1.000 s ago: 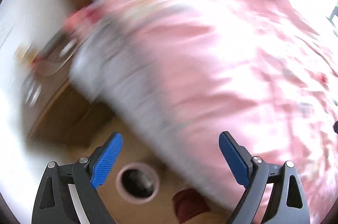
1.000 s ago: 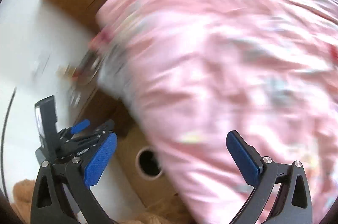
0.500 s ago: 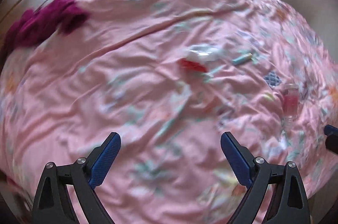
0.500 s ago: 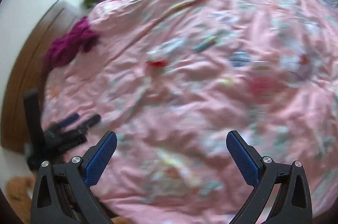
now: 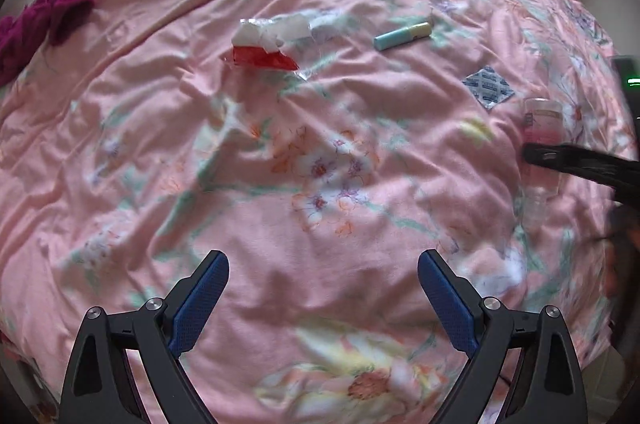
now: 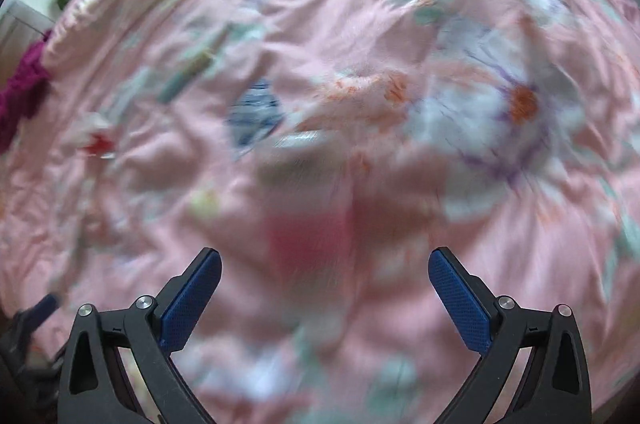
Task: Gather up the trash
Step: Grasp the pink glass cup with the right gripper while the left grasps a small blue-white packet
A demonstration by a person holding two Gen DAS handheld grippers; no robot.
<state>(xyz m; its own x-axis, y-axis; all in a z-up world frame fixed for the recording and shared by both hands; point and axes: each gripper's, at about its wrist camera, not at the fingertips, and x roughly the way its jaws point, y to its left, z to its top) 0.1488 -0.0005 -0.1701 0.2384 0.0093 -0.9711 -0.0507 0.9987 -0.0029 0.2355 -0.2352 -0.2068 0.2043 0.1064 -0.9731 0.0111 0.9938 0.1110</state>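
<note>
While both claws hang over it, the pink floral bedspread (image 5: 320, 128) fills each view, rumpled and scattered with litter. Largest of the trash is a clear plastic bottle (image 5: 543, 136) with pink liquid inside, lying near the bed's right edge; in the right wrist view it is only a blurred pink-red shape (image 6: 308, 236) just ahead of the fingers. Toward the far middle of the bed lies a crumpled red and white wrapper (image 5: 264, 42), with a clear film tail. To its right, apart from it, rests a tube (image 5: 403, 35), pale blue with a yellow end. Between tube and bottle sits a small square sachet (image 5: 488, 87), white with blue print. A magenta cloth (image 5: 36, 16) is bunched at the far left corner. The left gripper (image 5: 322, 276) stands spread wide, holding nothing. The right gripper (image 6: 324, 272) is likewise spread wide and empty.
</note>
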